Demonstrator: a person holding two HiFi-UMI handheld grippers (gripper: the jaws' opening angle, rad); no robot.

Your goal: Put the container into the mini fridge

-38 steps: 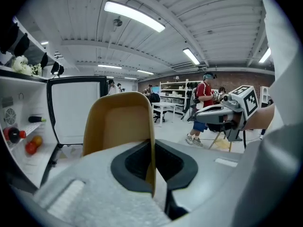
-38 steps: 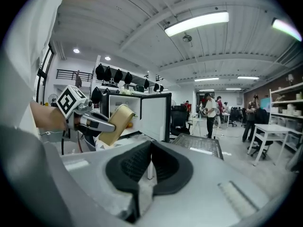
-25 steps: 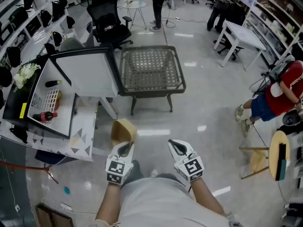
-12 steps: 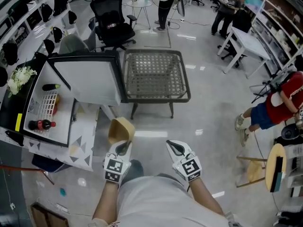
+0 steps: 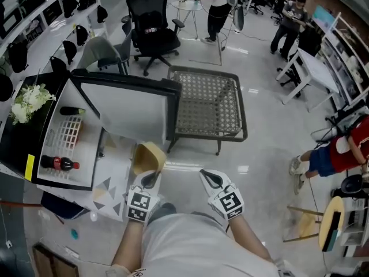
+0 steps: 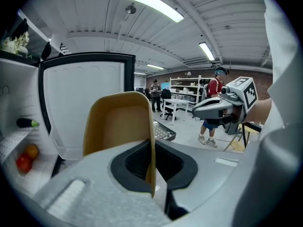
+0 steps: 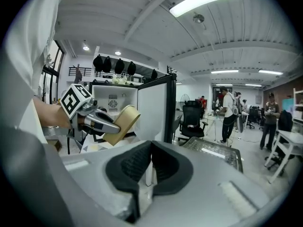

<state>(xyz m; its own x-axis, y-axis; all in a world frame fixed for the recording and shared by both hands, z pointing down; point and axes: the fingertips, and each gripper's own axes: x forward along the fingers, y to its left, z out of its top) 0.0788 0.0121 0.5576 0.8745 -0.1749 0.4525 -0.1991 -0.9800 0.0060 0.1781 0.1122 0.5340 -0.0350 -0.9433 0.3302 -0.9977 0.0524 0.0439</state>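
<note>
A tan, open-topped container (image 5: 148,157) is pinched by one wall in my left gripper (image 5: 151,179), which is shut on it. In the left gripper view the container (image 6: 118,126) stands upright above the jaws (image 6: 152,174), facing the fridge's white door (image 6: 80,103). The mini fridge (image 5: 86,175) stands open at the left, its door (image 5: 130,108) swung out. My right gripper (image 5: 214,179) hovers beside the left one, shut and empty (image 7: 149,171). From the right gripper view the container (image 7: 118,122) shows in the left gripper (image 7: 94,120).
Inside the fridge lie a cola bottle (image 5: 57,164), a dark bottle (image 5: 72,111), a wire shelf (image 5: 66,133) and red and orange fruit (image 6: 23,160). White flowers (image 5: 27,100) sit on top. A mesh-topped table (image 5: 210,103) stands past the door, an office chair (image 5: 153,30) beyond. People stand at the back and right.
The fridge and its door have drawn nearer and shifted right in the head view. Both grippers keep the same pose, with the container still held.
</note>
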